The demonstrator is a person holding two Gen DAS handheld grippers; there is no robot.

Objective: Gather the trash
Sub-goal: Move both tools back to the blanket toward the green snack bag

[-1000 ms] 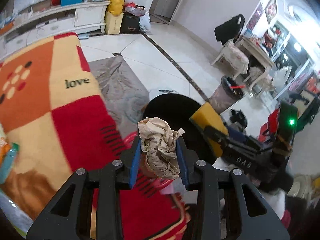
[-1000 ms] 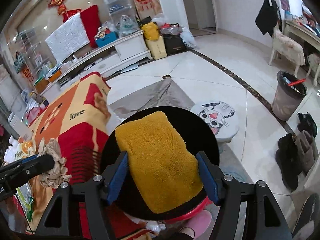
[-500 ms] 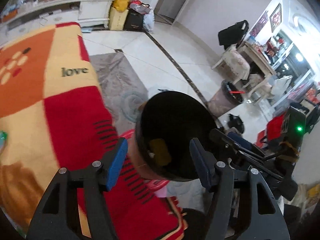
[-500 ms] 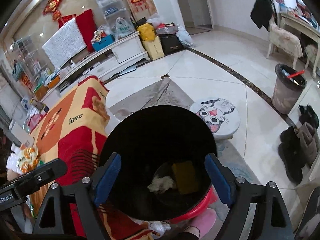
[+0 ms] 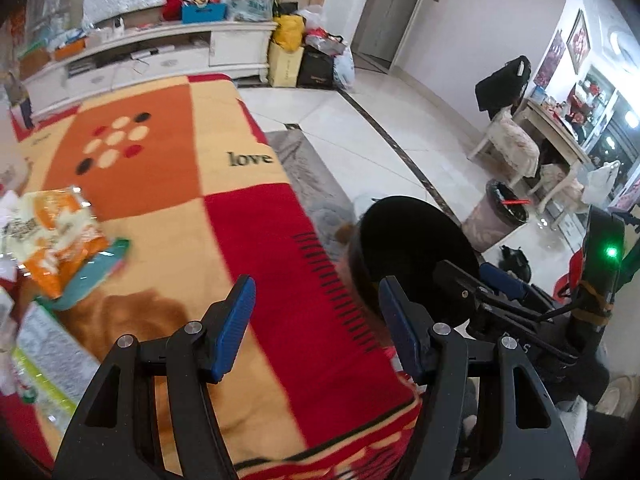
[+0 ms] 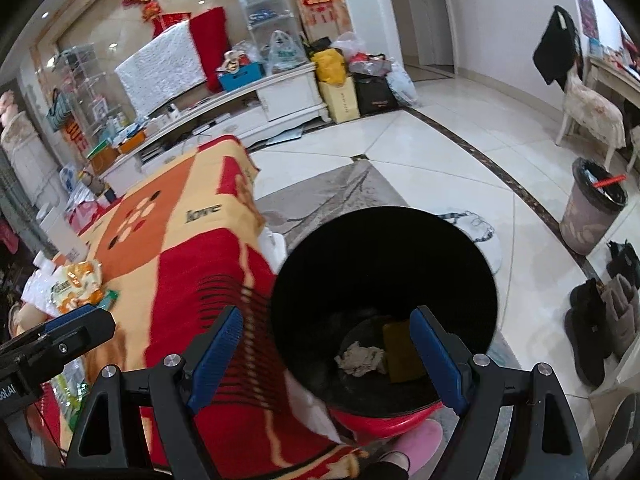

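Note:
The black bin [image 6: 384,240] stands beside the blanket-covered table [image 6: 192,264]. At its bottom lie a crumpled brown paper [image 6: 360,358] and a yellow sponge [image 6: 402,352]. My right gripper [image 6: 326,320] is open and holds nothing, above the bin's near rim. My left gripper [image 5: 316,292] is also open with nothing between its fingers, over the red patch of the blanket [image 5: 260,240], left of the bin [image 5: 412,248]. Orange snack wrappers [image 5: 52,232] lie on the blanket at the left. The other gripper shows in each view: the right gripper [image 5: 492,280], the left gripper [image 6: 76,324].
A red basin [image 6: 384,420] sits under the black bin. A second lined bin [image 6: 592,208] stands on the tiled floor at the right, boots [image 6: 604,320] near it. A cat-print stool [image 6: 476,228] is behind the black bin. More packets [image 5: 40,360] lie at the table's left edge.
Both grippers opened: the crumpled paper and the yellow sponge dropped into the black bin. Both then swung left, toward the blanket and the wrappers.

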